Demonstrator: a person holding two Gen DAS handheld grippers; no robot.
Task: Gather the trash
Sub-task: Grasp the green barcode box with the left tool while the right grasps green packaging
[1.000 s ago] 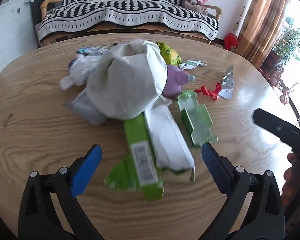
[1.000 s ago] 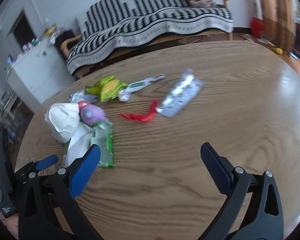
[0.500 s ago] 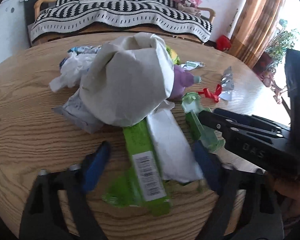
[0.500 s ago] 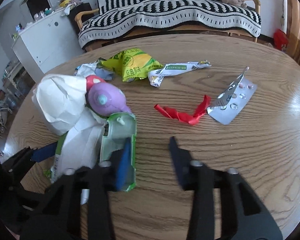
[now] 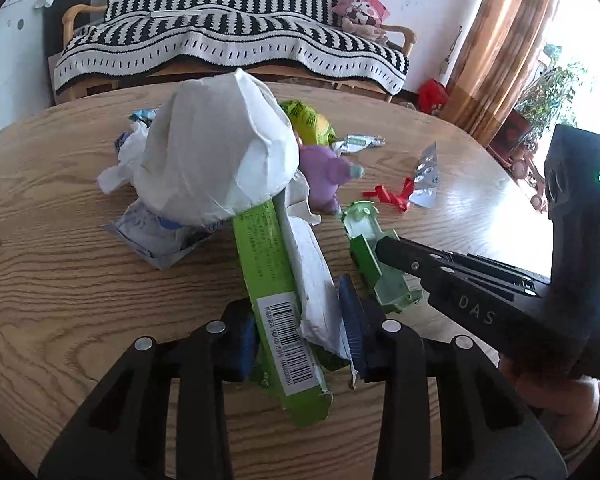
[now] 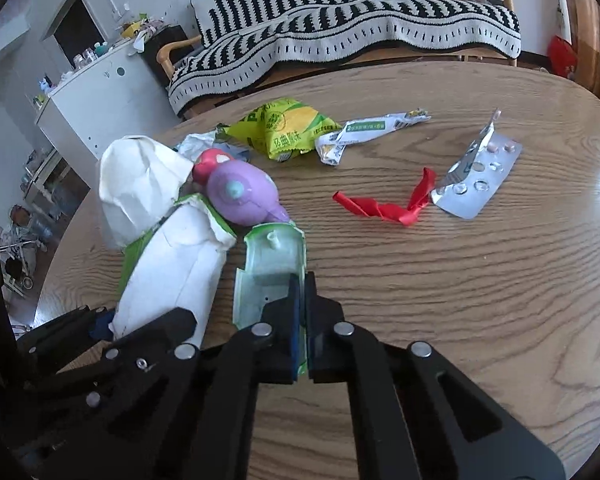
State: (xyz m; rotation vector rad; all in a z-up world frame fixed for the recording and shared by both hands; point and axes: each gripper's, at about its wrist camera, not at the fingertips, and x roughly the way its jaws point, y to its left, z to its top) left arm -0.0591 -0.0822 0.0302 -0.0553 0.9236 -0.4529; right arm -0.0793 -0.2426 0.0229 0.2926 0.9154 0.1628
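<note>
1. The room behind was a living space: a sofa (image 5: 228, 48) under a black-and-white striped throw, a white cabinet (image 6: 100, 96) to one side, and orange-brown curtains (image 5: 496, 40) by a bright window.
2. My work surface was a rounded wooden table (image 6: 460, 280), with the trash gathered in a loose heap towards one side of it.
3. The step in hand, as I judged it, was picking up the first pieces, one in each hand.
4. My left gripper (image 5: 300, 328) was closing around the torn green carton (image 5: 272, 280) with its white paper lining; the blue pads sat against both sides of it.
5. My right gripper (image 6: 302, 320) was clamped on the edge of the green plastic tray (image 6: 264, 268), just beside that carton.
6. Next I would need to lift both clear without dragging the crumpled white paper (image 5: 216, 160) that rested on the carton's far end.
7. Still lying loose were a yellow-green snack bag (image 6: 284, 128), a purple bottle (image 6: 244, 192), a blister pack (image 6: 476, 176) and a red ribbon (image 6: 388, 208).
</note>
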